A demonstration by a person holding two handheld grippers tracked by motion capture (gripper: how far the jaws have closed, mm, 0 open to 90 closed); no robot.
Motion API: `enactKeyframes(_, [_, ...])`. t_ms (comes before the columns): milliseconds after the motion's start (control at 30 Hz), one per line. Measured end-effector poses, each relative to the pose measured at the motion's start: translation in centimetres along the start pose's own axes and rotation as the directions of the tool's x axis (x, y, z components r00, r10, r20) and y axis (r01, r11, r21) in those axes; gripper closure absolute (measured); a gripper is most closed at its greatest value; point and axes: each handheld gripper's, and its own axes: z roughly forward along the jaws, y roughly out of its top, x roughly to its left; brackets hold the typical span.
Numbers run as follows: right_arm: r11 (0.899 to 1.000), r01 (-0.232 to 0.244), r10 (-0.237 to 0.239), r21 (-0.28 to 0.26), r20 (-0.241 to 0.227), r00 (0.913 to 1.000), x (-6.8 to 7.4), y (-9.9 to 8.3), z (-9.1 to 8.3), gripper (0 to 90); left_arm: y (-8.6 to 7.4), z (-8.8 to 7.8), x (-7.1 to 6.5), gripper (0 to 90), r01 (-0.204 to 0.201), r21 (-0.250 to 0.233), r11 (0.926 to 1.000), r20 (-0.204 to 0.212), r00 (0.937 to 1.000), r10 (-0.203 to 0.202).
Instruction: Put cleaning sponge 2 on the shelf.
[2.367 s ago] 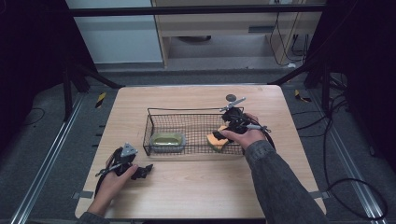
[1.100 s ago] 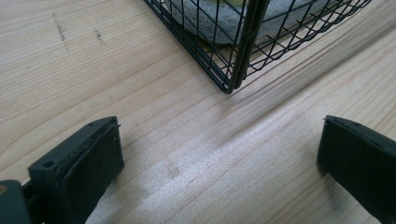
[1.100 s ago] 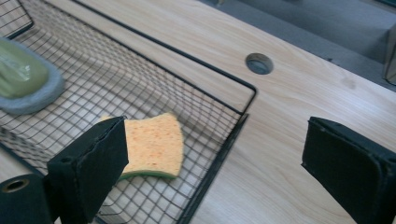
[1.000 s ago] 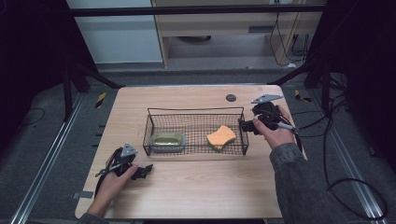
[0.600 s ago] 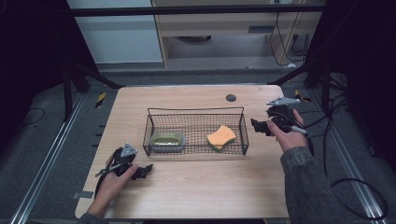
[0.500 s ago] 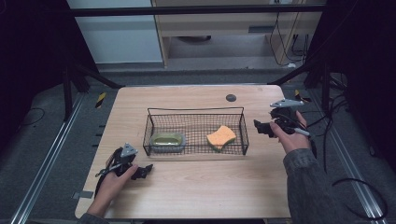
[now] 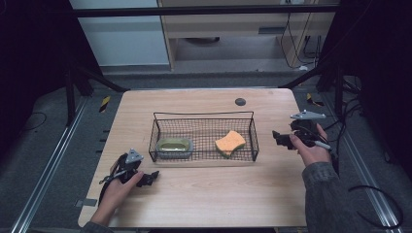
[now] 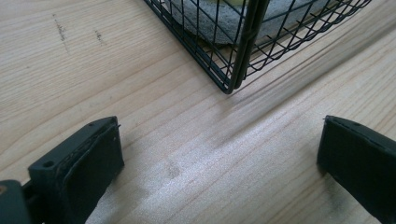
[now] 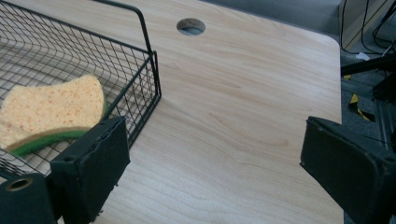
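The orange sponge (image 7: 230,142), yellow on top with a green scouring layer beneath, lies inside the black wire basket (image 7: 204,116) toward its right end, leaning against the mesh. The right gripper (image 7: 282,140) hangs outside the basket, just beside its right wall, with its jaws spread wide and nothing between them; in the right gripper view the sponge (image 9: 49,112) sits behind the mesh past the left jaw, and bare wooden table (image 9: 243,116) fills the gap between the jaws. At the basket's left end lies a grey dish (image 7: 174,146) with something yellow-green in it. The left gripper (image 7: 149,177) rests on the table near the basket's front left corner (image 8: 231,84), its jaws wide apart over bare wood, holding nothing.
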Motion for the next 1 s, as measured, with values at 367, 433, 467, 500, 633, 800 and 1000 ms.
enactKeyframes(367, [0.999, -0.036, 0.036, 0.027, 0.009, 0.9993, -0.8, -2.1, 0.6, 9.1, 0.0, 0.0, 0.0, 0.0, 0.0, 0.0, 1.0, 0.0, 1.0, 0.0])
enactKeyframes(433, [0.998, -0.037, 0.037, 0.042, 0.008, 0.9993, -0.9, -2.7, 1.1, 9.3, 0.0, 0.0, 0.0, 0.0, 0.0, 0.0, 1.0, 0.0, 1.0, 0.0])
enactKeyframes(467, [0.998, -0.037, 0.037, 0.042, 0.008, 0.9993, -0.9, -2.7, 1.1, 9.3, 0.0, 0.0, 0.0, 0.0, 0.0, 0.0, 1.0, 0.0, 1.0, 0.0])
enactKeyframes(500, [0.998, -0.049, 0.049, 0.047, 0.003, 0.9988, -1.0, -2.9, 1.2, 9.3, 0.0, 0.0, 0.0, 0.0, 0.0, 0.0, 1.0, 0.0, 1.0, 0.0])
enactKeyframes(633, [0.996, -0.057, 0.057, 0.063, 0.002, 0.9984, -1.1, -3.7, 1.6, 9.6, 0.0, 0.0, 0.0, 0.0, 0.0, 0.0, 1.0, 0.0, 1.0, 0.0])
enactKeyframes(800, [0.994, -0.072, 0.072, 0.077, 0.004, 0.9974, -1.3, -4.6, 2.2, 9.7, 0.0, 0.0, 0.0, 0.0, 0.0, 0.0, 1.0, 0.0, 1.0, 0.0])
enactKeyframes(1000, [0.991, -0.084, 0.083, 0.102, 0.005, 0.9965, -1.4, -5.9, 3.0, 9.9, 0.0, 0.0, 0.0, 0.0, 0.0, 0.0, 1.0, 0.0, 1.0, 0.0])
